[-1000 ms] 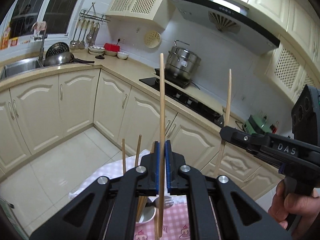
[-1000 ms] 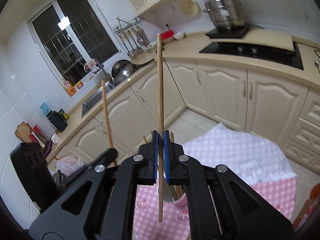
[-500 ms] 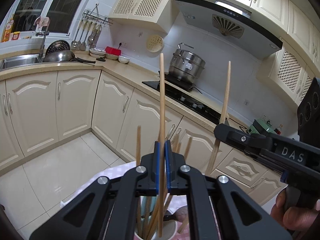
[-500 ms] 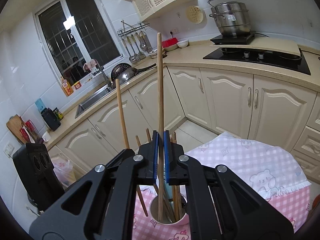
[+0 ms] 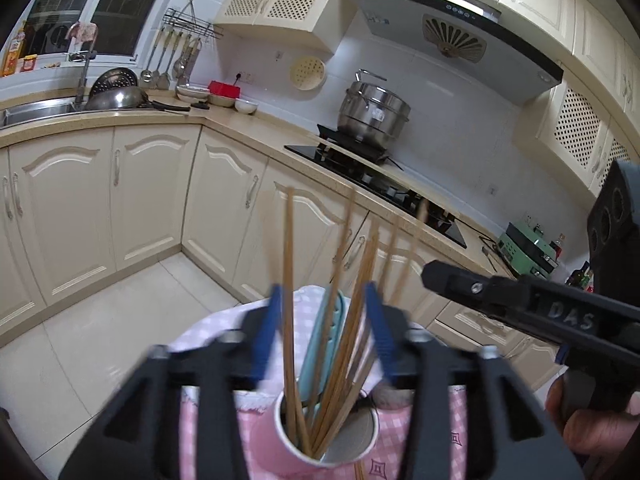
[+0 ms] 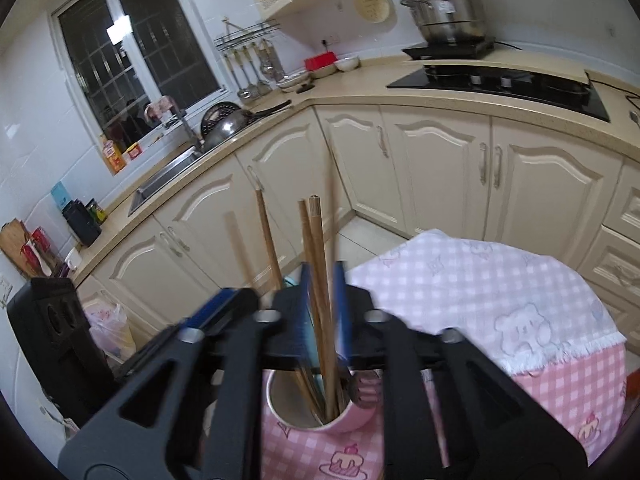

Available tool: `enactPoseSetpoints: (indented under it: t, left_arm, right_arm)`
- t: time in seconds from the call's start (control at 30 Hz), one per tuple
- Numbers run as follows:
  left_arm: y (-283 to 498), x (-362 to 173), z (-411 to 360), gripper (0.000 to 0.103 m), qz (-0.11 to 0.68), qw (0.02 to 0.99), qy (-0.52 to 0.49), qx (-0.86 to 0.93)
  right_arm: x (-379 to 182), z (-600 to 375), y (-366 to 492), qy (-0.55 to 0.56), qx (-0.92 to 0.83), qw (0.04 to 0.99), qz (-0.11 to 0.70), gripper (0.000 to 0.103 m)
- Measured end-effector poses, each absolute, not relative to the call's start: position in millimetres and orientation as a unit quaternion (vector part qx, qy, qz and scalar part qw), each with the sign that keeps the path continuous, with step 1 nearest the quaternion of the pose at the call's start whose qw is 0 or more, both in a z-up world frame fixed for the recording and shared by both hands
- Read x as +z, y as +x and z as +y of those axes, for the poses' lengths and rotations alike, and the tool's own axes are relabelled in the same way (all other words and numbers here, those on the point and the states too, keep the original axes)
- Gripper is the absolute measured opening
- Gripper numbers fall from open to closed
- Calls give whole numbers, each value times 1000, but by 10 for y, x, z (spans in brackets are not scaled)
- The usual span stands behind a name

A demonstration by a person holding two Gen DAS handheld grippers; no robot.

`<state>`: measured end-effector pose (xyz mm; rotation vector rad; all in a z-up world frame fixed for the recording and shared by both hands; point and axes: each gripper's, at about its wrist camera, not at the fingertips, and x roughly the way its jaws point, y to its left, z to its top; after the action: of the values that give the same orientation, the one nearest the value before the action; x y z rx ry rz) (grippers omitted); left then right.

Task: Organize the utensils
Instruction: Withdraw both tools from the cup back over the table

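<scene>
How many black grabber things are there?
2. The left black two-finger gripper is open above the pink cup of wooden chopsticks; the right black two-finger gripper is open over the same cup.

The left gripper (image 5: 323,330) points forward and down, its blue-padded jaws spread wide apart and blurred. The right gripper (image 6: 324,310) has its jaws parted more narrowly. In the left view it reaches in from the right, a hand (image 5: 592,424) gripping its handle.

- I am in a home kitchen: cream cabinets (image 6: 436,168) under a beige surface (image 5: 240,128).
- A steel pot (image 5: 374,110) sits on the hob (image 6: 508,82), below a range hood (image 5: 452,36).
- Ladles (image 5: 168,64) hang beside the sink (image 5: 36,110).
</scene>
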<state>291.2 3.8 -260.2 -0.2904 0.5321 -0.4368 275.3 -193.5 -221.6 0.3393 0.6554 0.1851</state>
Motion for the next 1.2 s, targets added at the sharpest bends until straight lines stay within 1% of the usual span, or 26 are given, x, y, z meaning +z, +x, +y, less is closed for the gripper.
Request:
enactPoseSetpoints:
  t: [0.03,0.07,0.1,0.13,0.17,0.2,0.23,0.3,0.37,0.53,0.7,0.87,1.2]
  left_arm:
    - [2881,-2531,78,57,262,931,-142,-211]
    - [2861,-2475,104,66,265,931,-140,-206]
    - [2819,-2382,136,73,267,933,-135,-198]
    - [2780,-2302,162,74,266,935,-132,-195]
    - [2749,-2235,183,78,266,936,-129,-193]
    - [2704,-2121,203,84,268,938,-120,-185]
    - [2672,-2037,205,87,273,939,-112,-177]
    - [2601,-1844,208,92,284,940,-93,-167]
    - [2527,-1662,202,94,297,937,-75,-166]
    - [2377,-1299,240,95,302,937,-60,-162]
    - [2233,-1103,232,96,300,940,-46,-157]
    - [2125,-1130,193,96,312,937,-42,-153]
    - [1999,-1446,-14,96,356,920,-7,-161]
  right_arm:
    - [-2166,-1966,2714,172,86,930,314,79]
    - [-2113,-1995,2682,174,82,930,312,79]
    - [-2058,-2020,2663,175,77,930,314,79]
    - [-1985,-2063,2636,179,70,929,317,80]
    - [-1915,-2112,2611,185,62,927,320,85]
    - [-1858,-2155,2590,189,54,925,324,89]
    - [-1775,-2210,2555,192,41,924,328,97]
    - [-1668,-2286,2508,196,31,921,336,97]
    - [-1540,-2362,2439,198,22,917,345,97]
    - [-1347,-2497,2236,200,14,910,363,97]
    - [-1384,-2578,2067,208,11,898,387,97]
    - [-1548,-2636,1925,209,4,886,413,97]
    - [-1960,-2770,1676,220,-15,859,462,97]
